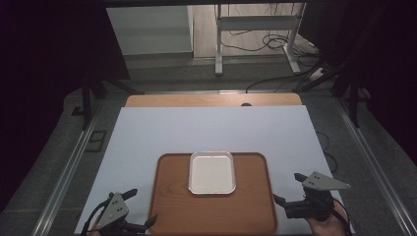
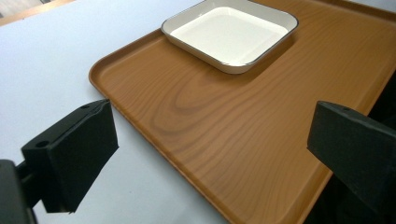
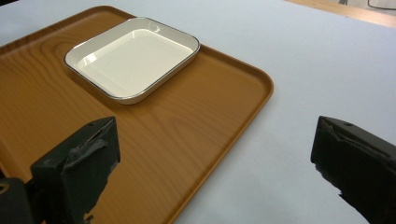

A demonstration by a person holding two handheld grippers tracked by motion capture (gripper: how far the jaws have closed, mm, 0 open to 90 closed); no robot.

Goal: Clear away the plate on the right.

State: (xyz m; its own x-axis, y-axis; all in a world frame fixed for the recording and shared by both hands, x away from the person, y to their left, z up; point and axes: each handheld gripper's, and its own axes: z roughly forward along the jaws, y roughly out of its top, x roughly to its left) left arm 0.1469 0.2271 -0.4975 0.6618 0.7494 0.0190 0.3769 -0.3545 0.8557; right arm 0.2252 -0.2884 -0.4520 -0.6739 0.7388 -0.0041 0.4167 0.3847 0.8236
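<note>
Desk [image 1: 211, 100]: wood top, pale sheet [image 1: 211, 130] over most of it. Floor [image 1: 59, 142]: grey carpet; metal rails [image 1: 69, 169] on both sides. Beyond: white frame legs [image 1: 219, 44], loose cables [image 1: 275, 42], white panel [image 1: 147, 29]. Dark drapes [image 1: 44, 59] left and right. Dim light.

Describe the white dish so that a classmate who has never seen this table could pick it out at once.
Start from the pale sheet that covers most of the table, then find the brown wooden tray lying on its near half. The white dish sits on the far middle part of that tray. It is square with rounded corners, shallow and empty, with a thin dark line round its rim; nothing else on the tray is white.
</note>
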